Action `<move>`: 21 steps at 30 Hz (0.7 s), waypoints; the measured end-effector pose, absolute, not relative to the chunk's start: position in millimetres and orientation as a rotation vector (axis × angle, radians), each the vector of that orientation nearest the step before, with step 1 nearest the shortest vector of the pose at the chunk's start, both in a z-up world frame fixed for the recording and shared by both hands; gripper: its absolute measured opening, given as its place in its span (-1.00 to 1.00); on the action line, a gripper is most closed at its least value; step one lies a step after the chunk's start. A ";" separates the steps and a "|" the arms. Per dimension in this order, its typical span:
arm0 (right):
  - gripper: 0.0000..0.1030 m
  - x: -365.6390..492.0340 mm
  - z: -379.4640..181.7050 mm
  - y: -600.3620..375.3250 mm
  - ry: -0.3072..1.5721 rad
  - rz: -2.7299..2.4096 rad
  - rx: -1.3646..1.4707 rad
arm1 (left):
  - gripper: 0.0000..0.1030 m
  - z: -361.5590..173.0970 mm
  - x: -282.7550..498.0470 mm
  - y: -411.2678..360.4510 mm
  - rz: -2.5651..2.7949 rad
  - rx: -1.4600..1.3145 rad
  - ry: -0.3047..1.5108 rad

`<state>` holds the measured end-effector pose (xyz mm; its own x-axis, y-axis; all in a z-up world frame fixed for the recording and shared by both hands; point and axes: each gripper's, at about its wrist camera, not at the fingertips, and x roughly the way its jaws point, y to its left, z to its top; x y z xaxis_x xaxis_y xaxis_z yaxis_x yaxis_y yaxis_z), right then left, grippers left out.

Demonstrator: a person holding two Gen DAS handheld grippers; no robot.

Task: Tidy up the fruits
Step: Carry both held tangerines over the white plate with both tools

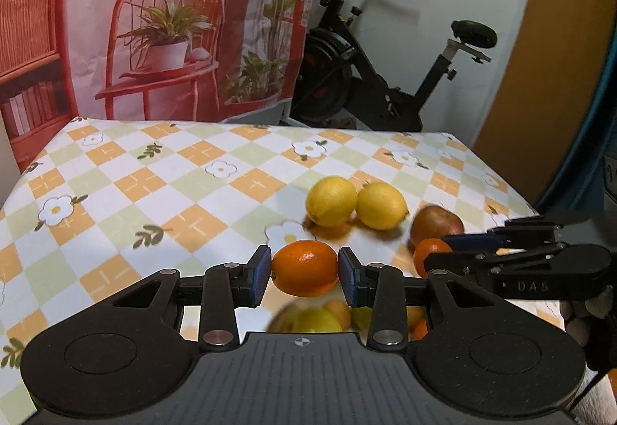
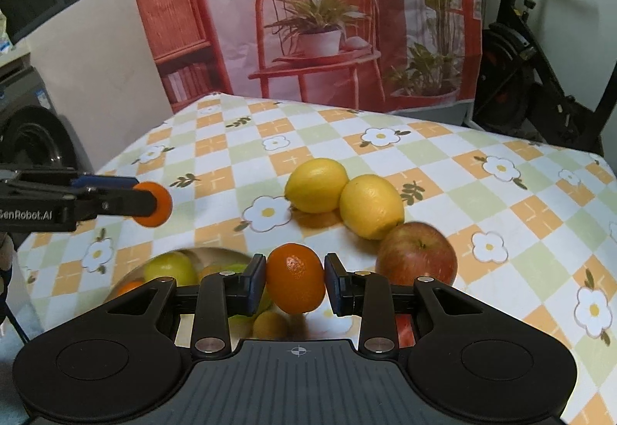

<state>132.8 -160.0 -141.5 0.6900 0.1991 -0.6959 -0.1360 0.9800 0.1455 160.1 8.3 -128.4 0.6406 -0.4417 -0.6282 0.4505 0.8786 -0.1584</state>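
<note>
Gripping one orange [image 1: 304,268] apiece, left gripper [image 1: 304,271] and right gripper [image 2: 295,280] pinch smooth, round fruit that may roll free if pad pressure eases above the bowl [image 2: 216,255] below the fingers. Just beyond the right gripper sits a red apple [image 2: 418,255]; farther ahead, two touching yellow lemons [image 2: 343,194].

Glossy dimpled lemons [image 2: 343,194] on matt printed tablecloth [image 2: 482,140].

Left tool [image 1: 304,272] and right tool [image 2: 295,282] each clamped on an orange, held level, side by side
</note>
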 end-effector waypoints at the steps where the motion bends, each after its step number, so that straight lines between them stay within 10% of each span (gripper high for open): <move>1: -0.42 129.6 -141.7 -159.8 0.787 0.192 0.091 | -0.22 -128.8 156.6 8.5 -0.513 0.014 0.717; 21: -0.42 100.6 -147.5 -136.6 0.809 0.264 0.097 | -0.22 -155.5 110.0 18.8 -0.575 0.107 0.843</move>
